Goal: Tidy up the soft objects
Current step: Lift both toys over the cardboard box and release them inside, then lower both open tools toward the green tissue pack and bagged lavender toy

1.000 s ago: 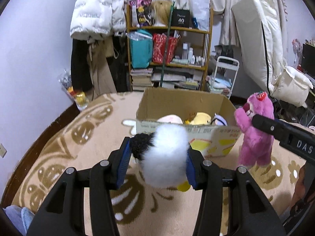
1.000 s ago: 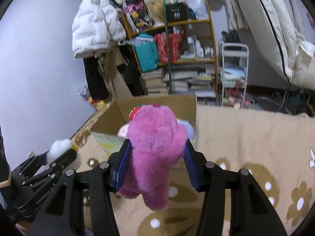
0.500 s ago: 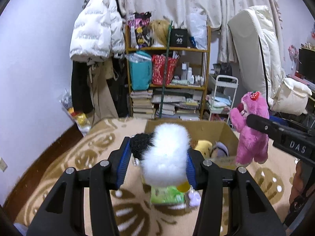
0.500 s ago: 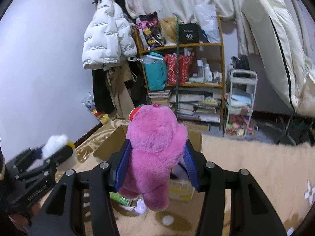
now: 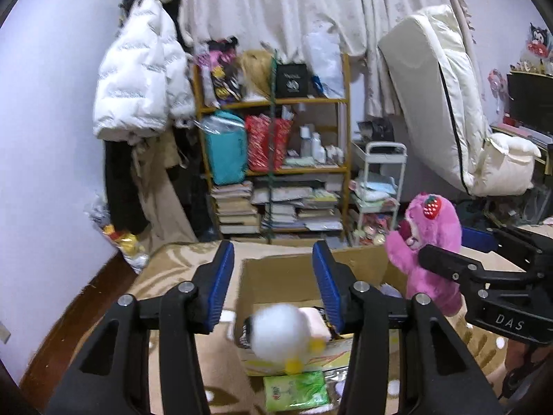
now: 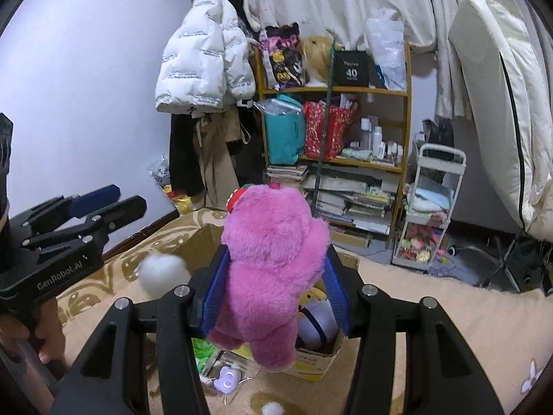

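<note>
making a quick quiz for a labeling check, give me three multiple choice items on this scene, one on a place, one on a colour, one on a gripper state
1. Where is the white fluffy toy?
A. clamped in the left gripper
B. free below the left gripper, at the cardboard box
C. on the shelf

2. What colour is the plush bear?
A. pink
B. green
C. brown

3. How is the left gripper?
A. shut on the white toy
B. shut on nothing
C. open

Answers:
1 B, the toy shows blurred beneath the spread fingers, over the near edge of the cardboard box.
2 A, its fur is bright pink in both views.
3 C, its blue pads stand wide apart with nothing between, while the right gripper clamps the bear.
</note>
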A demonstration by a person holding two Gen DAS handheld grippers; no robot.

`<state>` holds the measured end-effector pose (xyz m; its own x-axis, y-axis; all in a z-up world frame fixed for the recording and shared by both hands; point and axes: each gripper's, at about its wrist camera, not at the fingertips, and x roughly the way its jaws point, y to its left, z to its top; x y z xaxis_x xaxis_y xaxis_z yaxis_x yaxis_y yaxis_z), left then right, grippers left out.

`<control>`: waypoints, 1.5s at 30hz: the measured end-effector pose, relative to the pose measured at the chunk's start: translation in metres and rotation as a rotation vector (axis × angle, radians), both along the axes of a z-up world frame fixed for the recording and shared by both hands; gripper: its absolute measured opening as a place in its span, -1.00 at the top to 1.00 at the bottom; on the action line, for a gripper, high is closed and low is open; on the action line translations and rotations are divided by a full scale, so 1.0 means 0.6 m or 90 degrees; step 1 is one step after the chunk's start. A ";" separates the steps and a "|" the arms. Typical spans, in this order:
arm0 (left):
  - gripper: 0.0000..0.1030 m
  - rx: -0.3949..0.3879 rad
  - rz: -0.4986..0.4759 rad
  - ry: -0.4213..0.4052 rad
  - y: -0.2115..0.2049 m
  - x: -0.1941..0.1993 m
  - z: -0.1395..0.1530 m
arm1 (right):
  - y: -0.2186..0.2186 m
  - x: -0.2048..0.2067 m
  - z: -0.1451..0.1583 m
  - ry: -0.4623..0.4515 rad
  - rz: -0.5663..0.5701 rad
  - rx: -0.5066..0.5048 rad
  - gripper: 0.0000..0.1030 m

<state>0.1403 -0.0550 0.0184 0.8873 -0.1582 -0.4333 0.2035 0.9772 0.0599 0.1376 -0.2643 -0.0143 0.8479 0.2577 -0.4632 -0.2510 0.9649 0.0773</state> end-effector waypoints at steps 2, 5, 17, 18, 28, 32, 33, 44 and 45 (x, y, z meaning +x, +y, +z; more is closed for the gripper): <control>0.18 0.008 0.006 0.029 -0.003 0.021 -0.023 | -0.005 0.016 -0.013 0.017 -0.009 0.000 -0.08; 0.18 -0.009 0.016 0.071 0.003 0.043 -0.050 | -0.018 0.038 -0.033 0.048 -0.023 0.013 -0.08; -0.10 -0.015 0.068 0.127 0.036 0.062 -0.090 | -0.043 0.072 -0.068 0.094 -0.023 0.074 -0.19; -0.11 -0.012 0.071 0.131 0.038 0.062 -0.092 | -0.042 0.072 -0.067 0.095 -0.022 0.074 -0.20; -0.65 -0.001 0.073 0.142 0.042 0.039 -0.091 | -0.034 0.058 -0.056 0.085 -0.022 0.076 -0.70; -0.82 -0.008 0.076 0.151 0.049 0.020 -0.085 | -0.029 0.043 -0.050 0.081 -0.022 0.067 -0.80; -0.89 -0.013 0.079 0.149 0.052 0.014 -0.081 | -0.028 0.039 -0.049 0.082 -0.021 0.064 -0.81; -0.92 -0.042 0.094 0.180 0.079 -0.051 -0.068 | -0.014 -0.035 -0.040 0.086 -0.024 0.033 -1.00; -0.92 -0.045 0.094 0.185 0.080 -0.056 -0.069 | -0.013 -0.042 -0.039 0.081 -0.030 0.028 -1.00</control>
<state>0.1065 -0.0068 -0.0230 0.7443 -0.0754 -0.6636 0.0575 0.9971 -0.0488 0.1123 -0.2724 -0.0378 0.7952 0.2410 -0.5564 -0.1905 0.9705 0.1481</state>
